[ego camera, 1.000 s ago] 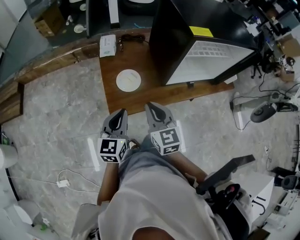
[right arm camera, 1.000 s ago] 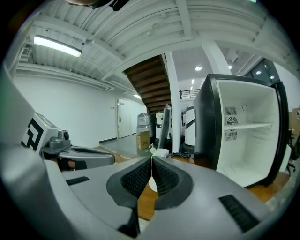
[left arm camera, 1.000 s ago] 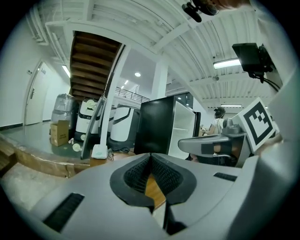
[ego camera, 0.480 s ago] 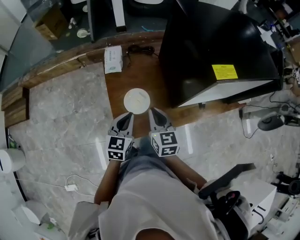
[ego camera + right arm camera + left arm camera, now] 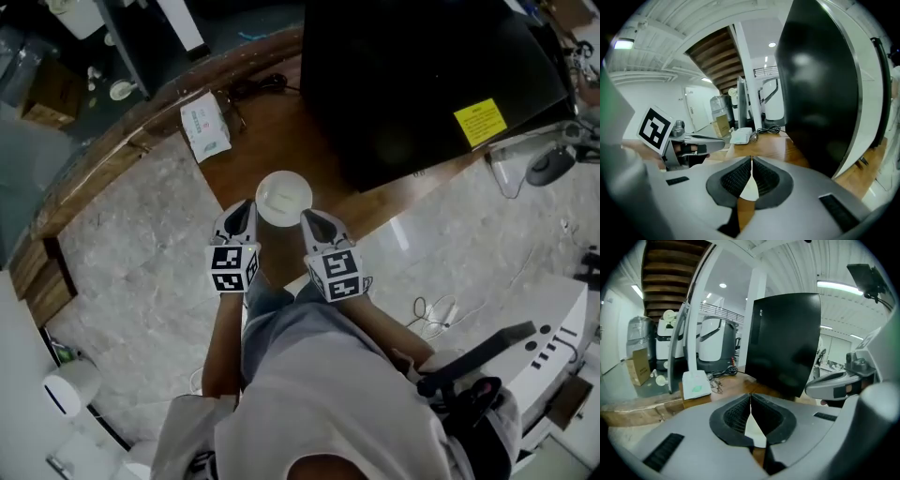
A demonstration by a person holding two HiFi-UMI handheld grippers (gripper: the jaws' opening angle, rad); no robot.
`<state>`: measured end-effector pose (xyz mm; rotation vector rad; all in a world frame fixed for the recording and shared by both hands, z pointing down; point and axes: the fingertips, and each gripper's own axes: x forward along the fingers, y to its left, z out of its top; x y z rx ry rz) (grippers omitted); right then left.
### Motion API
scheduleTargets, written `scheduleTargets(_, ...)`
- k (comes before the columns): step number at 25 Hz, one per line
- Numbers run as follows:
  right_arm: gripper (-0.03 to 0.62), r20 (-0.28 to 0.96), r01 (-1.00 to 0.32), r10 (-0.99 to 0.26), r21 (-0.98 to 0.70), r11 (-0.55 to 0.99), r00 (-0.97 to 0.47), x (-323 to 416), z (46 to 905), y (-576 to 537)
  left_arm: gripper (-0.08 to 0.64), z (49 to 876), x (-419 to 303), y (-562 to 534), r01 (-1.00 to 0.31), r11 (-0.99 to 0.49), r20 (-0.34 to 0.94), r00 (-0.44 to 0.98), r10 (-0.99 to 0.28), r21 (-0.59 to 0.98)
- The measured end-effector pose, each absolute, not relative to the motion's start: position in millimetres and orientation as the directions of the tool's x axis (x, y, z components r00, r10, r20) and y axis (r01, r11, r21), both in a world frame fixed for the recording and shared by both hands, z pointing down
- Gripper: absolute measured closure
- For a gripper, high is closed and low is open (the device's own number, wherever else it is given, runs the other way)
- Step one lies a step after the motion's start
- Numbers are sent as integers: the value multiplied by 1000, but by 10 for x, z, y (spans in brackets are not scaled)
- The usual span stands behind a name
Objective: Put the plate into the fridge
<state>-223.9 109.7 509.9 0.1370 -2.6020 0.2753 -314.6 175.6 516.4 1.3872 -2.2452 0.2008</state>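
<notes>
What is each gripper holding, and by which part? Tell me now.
Nothing is held. The left gripper and the right gripper are both shut and empty. The plate lies on the wooden counter near their tips.

Head view: high up, facing steeply down over the person; takes in the whole wooden counter, with the black fridge far right. Gripper views: low, close to the counter's near edge, facing far. All three share counter, fridge and white packet. The left gripper view catches the right gripper at its right; the right gripper view catches the left gripper at its left.
</notes>
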Motion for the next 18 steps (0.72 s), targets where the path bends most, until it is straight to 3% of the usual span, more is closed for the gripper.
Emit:
scheduleTargets(7,574,570,-421,-230,-229,878,-789,-2437,5625,1304,539,5694,-3596,1634,-978,150,558,-44,-829,146)
scheduleTargets(10,572,584,-456,-213,-307,835,-784,-2545,5995,1390,540,6046,-3662,1521,-986,-36,617,131,-776,165)
scheduleTargets(15,571,633,-526,-249,-297,797,-733,-2405,6299,1203,538,6407,-3584,1317,-954,-227,722,296,-625,194)
scheduleTargets(18,456,678,-563,-241,-305,768,-695,-2310,6491,1161,538,6562,-3539,1212,-927,-286,759,364,-540,241)
